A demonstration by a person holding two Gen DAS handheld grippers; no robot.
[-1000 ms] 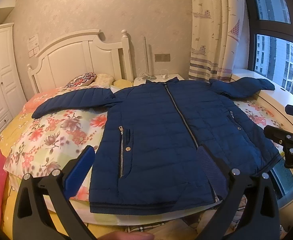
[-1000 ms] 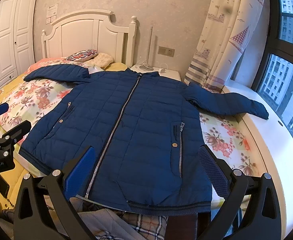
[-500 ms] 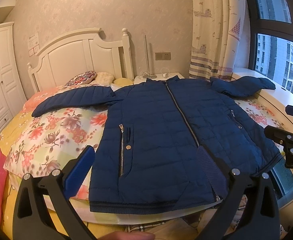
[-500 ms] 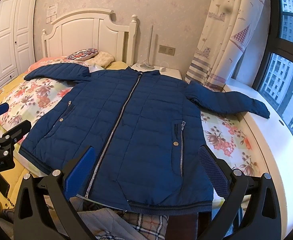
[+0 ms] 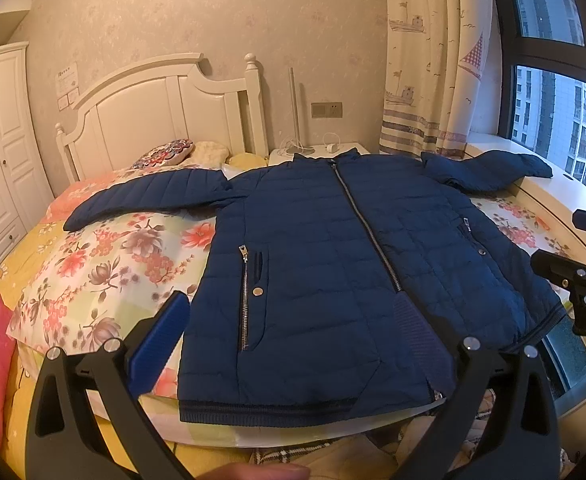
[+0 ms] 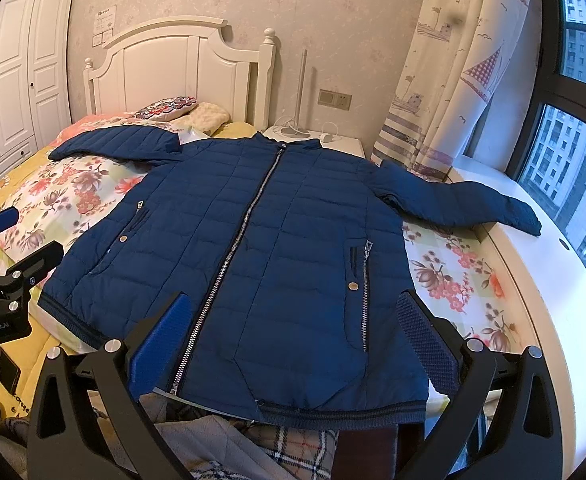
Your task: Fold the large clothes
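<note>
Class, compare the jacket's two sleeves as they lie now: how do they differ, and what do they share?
The left sleeve lies wholly on the floral bedding; the right sleeve reaches off it, its cuff on the white sill. The left ends near the pillows, the right near the window. Both are navy, quilted and spread outward.

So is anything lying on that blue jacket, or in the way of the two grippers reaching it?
Nothing visible. The jacket lies flat on the bed, sleeves spread and bare. Left gripper and right gripper hang open over its hem.
</note>
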